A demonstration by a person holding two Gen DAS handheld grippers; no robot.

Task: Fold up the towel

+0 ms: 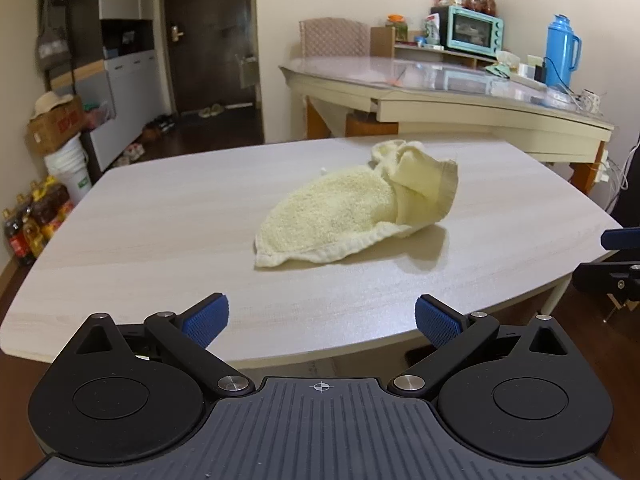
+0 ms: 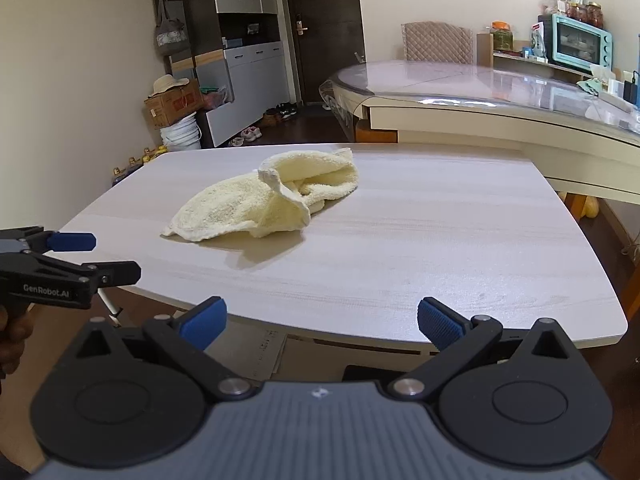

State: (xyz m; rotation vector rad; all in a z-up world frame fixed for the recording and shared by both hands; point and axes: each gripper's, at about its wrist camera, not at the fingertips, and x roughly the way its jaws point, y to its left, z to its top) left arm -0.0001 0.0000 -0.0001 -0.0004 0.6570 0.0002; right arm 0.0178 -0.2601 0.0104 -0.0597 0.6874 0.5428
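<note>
Both claws hang released at the near edge of a pale wood-grain worktop (image 1: 160, 220), the left claw (image 1: 322, 322) and the right claw (image 2: 322, 322) each with blue pads spread wide and nothing between them. Farther in, near the middle of the worktop, a cream towel (image 1: 344, 212) lies crumpled, one end flat and the other bunched into loose folds, well apart from both claws. Beyond it stands a glass-topped table (image 1: 400, 70) carrying a teal toaster oven (image 1: 474, 29) with jars (image 1: 482, 3) of dark red contents on top, and a blue thermos jug (image 1: 562, 52). At far left, a cardboard box (image 1: 54, 126) holding a straw hat sits on a white bucket (image 1: 68, 168).
</note>
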